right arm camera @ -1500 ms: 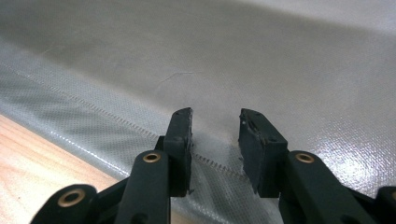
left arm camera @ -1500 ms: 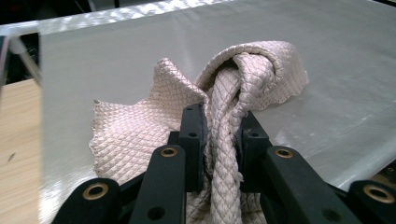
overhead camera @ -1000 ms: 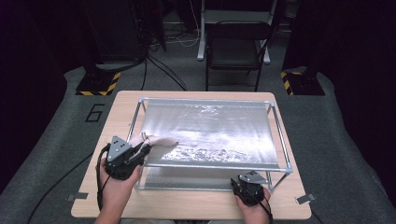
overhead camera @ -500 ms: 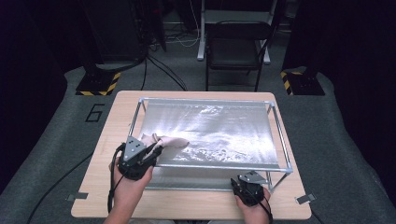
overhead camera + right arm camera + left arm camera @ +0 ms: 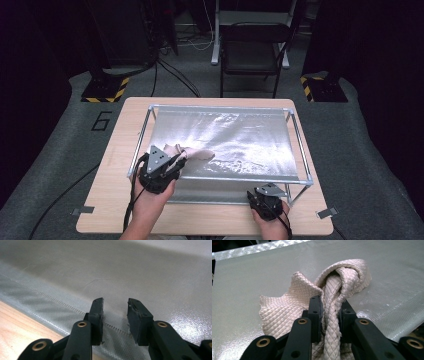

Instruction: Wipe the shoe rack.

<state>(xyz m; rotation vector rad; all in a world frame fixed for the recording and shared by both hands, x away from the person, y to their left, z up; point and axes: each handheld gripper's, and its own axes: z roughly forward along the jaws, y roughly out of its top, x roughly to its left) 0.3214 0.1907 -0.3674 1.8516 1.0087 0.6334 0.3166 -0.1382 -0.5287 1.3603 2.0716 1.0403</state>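
A cream waffle-weave cloth (image 5: 197,154) lies bunched on the near left part of a silver sheet (image 5: 240,135) stretched in a metal frame (image 5: 220,178). My left gripper (image 5: 176,161) is over the frame's near left rail, shut on a twisted fold of the cloth (image 5: 287,305). In the left gripper view the fold runs up between the gripper's (image 5: 331,307) jaws and loops over beyond them. My right gripper (image 5: 267,192) sits low at the front right of the table, under the frame's near rail. In its own view the right gripper (image 5: 115,306) is open, with nothing between its jaws and the sheet's stitched hem (image 5: 62,303) beyond.
The frame stands on a wooden table (image 5: 115,200) and covers most of its top. A folding chair (image 5: 252,45) stands behind the table. Stands with striped bases (image 5: 105,92) sit on the floor at both far corners. Cables (image 5: 65,200) trail on the floor at left.
My left gripper has moved to the right along the frame's near rail, dragging the cloth further onto the sheet. The right gripper has stayed put.
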